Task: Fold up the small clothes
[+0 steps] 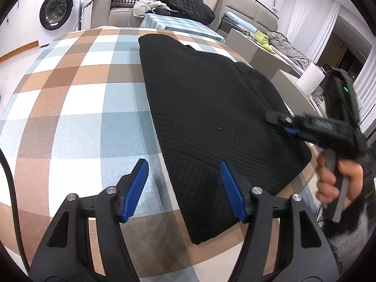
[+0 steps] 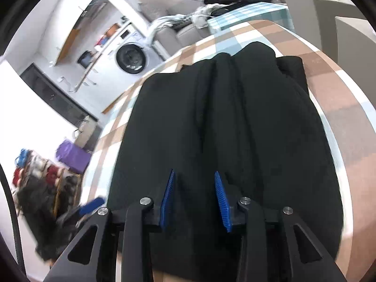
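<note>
Black knit garment (image 1: 211, 108) looks soft, floppy, fairly thick; best pinched at an edge or corner. Left gripper (image 1: 185, 188) open over its near edge; right gripper (image 2: 195, 199) part-open above it, holding nothing.

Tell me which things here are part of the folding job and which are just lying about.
Job: black knit garment, checked table cover, left claw, right claw.
Lying about: washing machine, paper roll, black jacket on sofa.
</note>
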